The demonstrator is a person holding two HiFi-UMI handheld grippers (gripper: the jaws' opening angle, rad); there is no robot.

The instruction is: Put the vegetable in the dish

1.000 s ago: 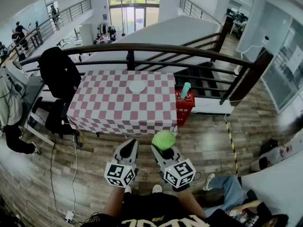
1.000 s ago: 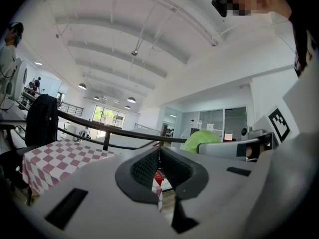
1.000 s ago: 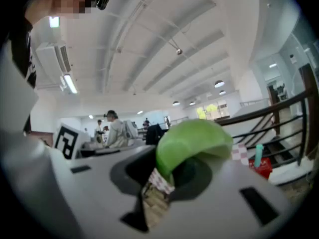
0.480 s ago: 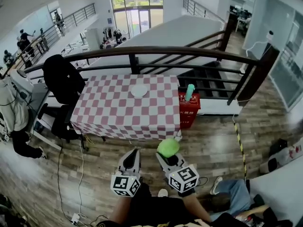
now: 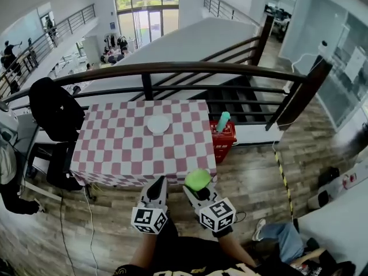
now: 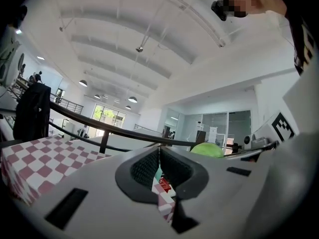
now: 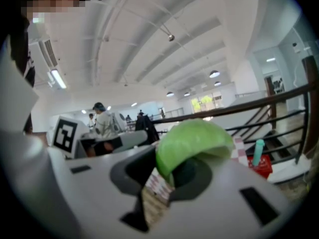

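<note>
A round green vegetable [image 5: 198,179] sits between the jaws of my right gripper [image 5: 197,184], which is shut on it; it fills the jaws in the right gripper view as the green vegetable [image 7: 192,141]. My left gripper [image 5: 156,187] is beside it, shut with nothing between its pads [image 6: 159,167]. Both hang over the wooden floor just in front of the near edge of the table. A small white dish [image 5: 158,124] rests near the far middle of the red-and-white checked table [image 5: 115,154], well beyond both grippers.
A dark wooden railing [image 5: 172,71] runs behind the table. A red basket [image 5: 223,135] with a teal bottle [image 5: 223,121] stands at the table's right end. A black chair with a dark coat [image 5: 52,111] is at its left. A person's jeans-clad leg [image 5: 279,234] lies at lower right.
The view has shifted: the table and dish now sit further left and nearer the grippers. Both grippers hold the same pose, the vegetable still in the right one.
</note>
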